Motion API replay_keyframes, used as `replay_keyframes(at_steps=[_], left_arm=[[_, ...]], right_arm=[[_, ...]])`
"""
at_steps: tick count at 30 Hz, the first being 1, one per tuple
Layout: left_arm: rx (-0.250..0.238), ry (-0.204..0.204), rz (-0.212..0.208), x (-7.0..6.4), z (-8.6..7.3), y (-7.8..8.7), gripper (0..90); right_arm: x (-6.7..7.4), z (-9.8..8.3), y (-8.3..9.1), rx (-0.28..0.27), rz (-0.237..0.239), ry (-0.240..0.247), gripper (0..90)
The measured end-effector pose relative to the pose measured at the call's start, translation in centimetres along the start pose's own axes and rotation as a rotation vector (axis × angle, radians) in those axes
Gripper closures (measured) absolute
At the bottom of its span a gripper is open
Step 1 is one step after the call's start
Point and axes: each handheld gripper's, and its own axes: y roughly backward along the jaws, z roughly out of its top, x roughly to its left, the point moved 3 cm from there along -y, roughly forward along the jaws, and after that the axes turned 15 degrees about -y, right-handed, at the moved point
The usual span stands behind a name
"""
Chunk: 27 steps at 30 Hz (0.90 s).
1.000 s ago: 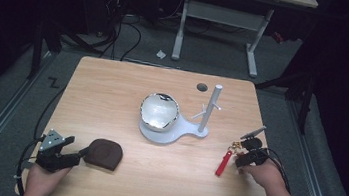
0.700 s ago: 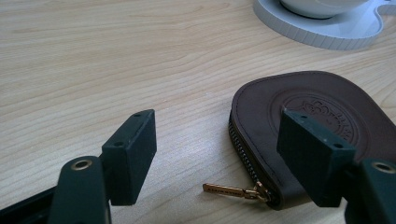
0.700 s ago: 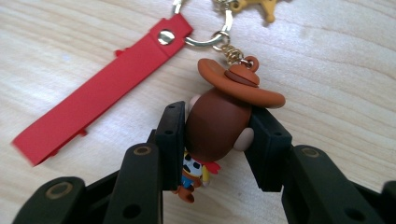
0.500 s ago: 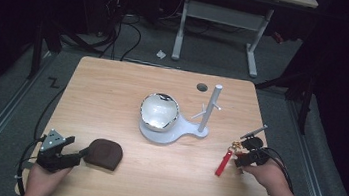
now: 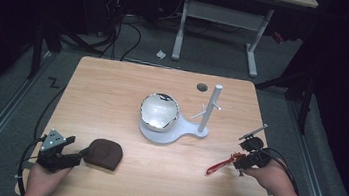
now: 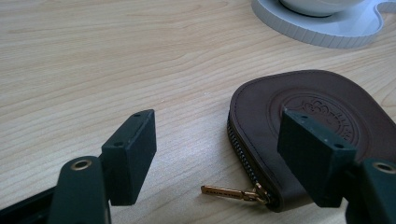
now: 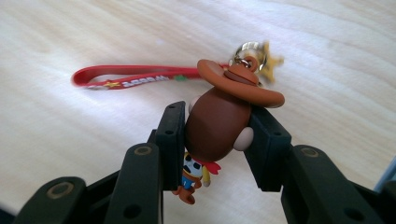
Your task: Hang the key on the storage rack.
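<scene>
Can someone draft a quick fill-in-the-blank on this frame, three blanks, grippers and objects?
1. The right gripper is shut on a cowboy figure keychain whose strap is coloured ____.
2. The left gripper is ____, its jaws either side of the zipper edge of the brown leather pouch.
3. On the white stand base sits a shiny ____.

Missing words: red; open; bowl

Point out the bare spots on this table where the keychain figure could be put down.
Free: the far-left table stretch beyond the brown pouch, and the near middle between pouch and red strap. Crowded: the centre, with the white stand and its bowl, and the right edge at the right gripper gripping the keychain figure.
</scene>
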Motion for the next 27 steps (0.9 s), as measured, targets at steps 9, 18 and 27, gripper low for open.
replay_keyframes(at_steps=[9,18,27], left_arm=[[0.0,0.001,-0.002,0.0,0.0,0.0,28.2],[0.001,0.001,-0.003,0.0,0.0,-0.1,28.0],[0.0,0.006,-0.004,0.0,-0.1,-0.1,28.0]], right_arm=[[1.3,-0.3,2.4,0.003,0.007,0.046,61.4],[2.6,-0.2,4.3,0.014,-0.002,0.09,61.5],[3.8,0.3,6.4,-0.001,0.0,0.129,61.6]])
